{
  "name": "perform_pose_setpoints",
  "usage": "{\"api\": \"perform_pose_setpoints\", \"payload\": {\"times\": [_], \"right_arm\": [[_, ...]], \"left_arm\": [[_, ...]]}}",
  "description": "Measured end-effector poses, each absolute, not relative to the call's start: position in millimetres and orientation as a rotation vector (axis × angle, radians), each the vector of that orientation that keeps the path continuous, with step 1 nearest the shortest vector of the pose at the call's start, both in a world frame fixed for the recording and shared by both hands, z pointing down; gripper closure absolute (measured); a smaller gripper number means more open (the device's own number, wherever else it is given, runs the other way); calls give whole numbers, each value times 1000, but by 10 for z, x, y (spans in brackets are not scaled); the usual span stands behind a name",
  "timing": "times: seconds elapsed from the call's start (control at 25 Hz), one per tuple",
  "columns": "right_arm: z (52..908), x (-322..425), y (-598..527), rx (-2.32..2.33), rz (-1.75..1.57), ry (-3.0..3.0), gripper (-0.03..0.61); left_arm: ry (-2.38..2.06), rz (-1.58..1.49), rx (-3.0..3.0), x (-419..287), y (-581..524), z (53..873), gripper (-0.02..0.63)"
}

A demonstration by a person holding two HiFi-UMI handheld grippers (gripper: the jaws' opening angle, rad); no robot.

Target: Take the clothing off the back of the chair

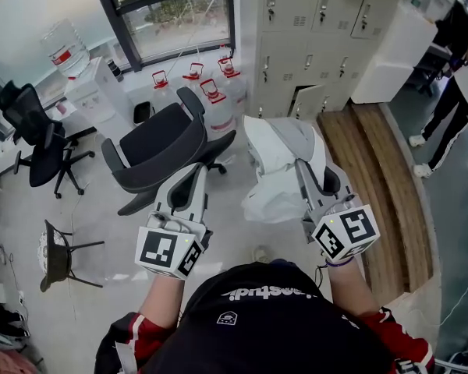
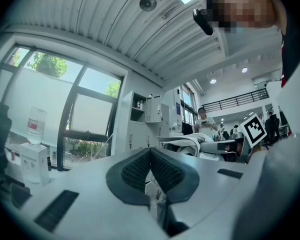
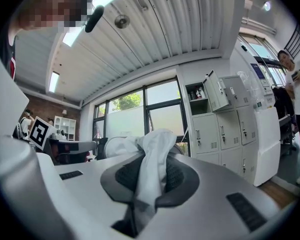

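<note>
We're looking at a crumpled white and pale grey fabric garment (image 1: 277, 170) and a black padded swivel office chair (image 1: 160, 139) with a dark grey shell. The light grey left gripper (image 1: 193, 179) and light grey right gripper (image 1: 308, 179) have black ribbed pads and black-and-white square markers. The clear plastic water jugs (image 1: 216, 104) have red caps.

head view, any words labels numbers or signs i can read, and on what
Nothing reads clearly.
White print on the black shirt: upside down and blurred, not readable.
Red label on the water bottle: too small to read.
Tags on the lockers: too small to read.
</note>
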State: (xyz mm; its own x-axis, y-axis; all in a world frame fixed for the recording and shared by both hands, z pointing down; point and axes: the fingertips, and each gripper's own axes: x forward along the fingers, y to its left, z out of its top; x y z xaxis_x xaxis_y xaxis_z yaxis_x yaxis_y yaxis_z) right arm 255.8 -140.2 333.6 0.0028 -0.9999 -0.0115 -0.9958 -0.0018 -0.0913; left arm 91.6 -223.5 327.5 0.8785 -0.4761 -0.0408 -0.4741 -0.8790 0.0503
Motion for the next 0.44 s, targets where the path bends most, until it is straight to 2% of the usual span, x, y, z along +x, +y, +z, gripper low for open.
{"api": "perform_pose_setpoints", "payload": {"times": [0.44], "right_arm": [[3335, 2479, -1504, -2140, -82, 2195, 515]], "left_arm": [[-781, -89, 2992, 845, -2282, 3295, 589]]}}
